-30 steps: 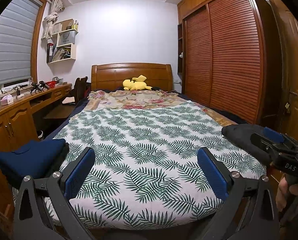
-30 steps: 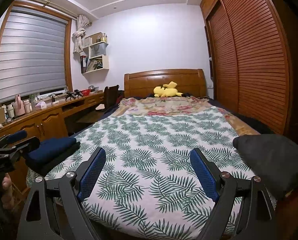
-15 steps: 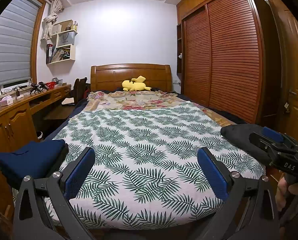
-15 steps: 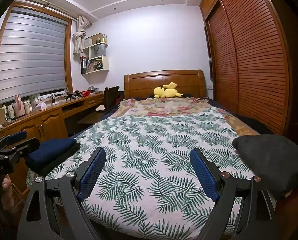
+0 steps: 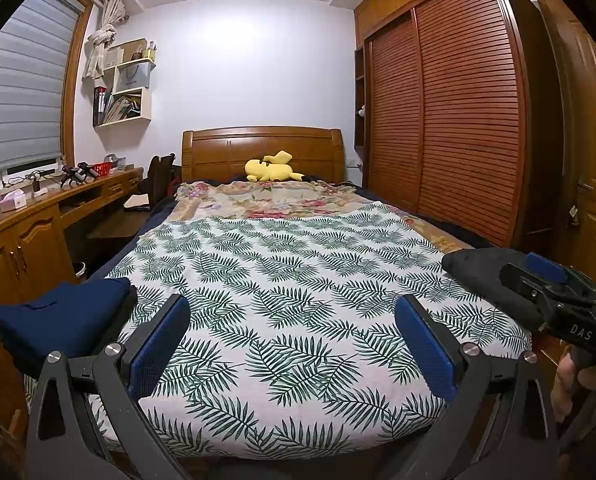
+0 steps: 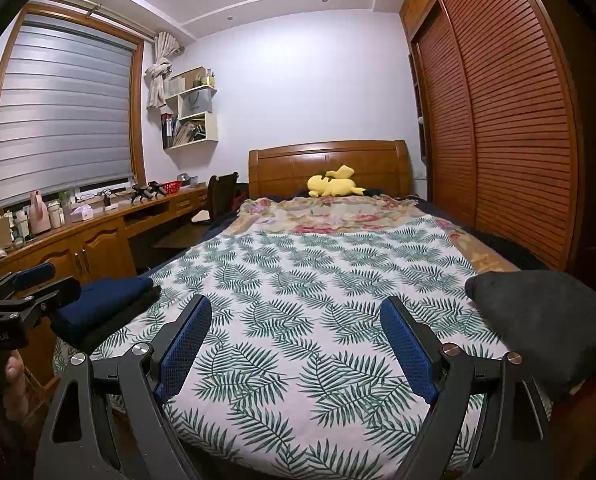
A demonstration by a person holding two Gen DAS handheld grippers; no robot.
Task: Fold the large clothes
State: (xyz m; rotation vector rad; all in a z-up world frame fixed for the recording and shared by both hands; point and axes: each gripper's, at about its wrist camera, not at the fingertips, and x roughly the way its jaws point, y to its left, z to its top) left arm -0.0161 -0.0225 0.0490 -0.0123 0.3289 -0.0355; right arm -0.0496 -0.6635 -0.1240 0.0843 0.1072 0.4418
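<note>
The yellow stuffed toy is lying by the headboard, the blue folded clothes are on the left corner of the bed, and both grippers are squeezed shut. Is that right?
Not quite. Both grippers are open: the left gripper and the right gripper hold nothing, as each wrist view shows. The yellow toy and the blue folded clothes are where you said.

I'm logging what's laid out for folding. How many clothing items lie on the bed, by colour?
Navy folded garment: 1
Black folded garment under the navy one: 1
Dark grey garment: 1
Total: 3
</note>
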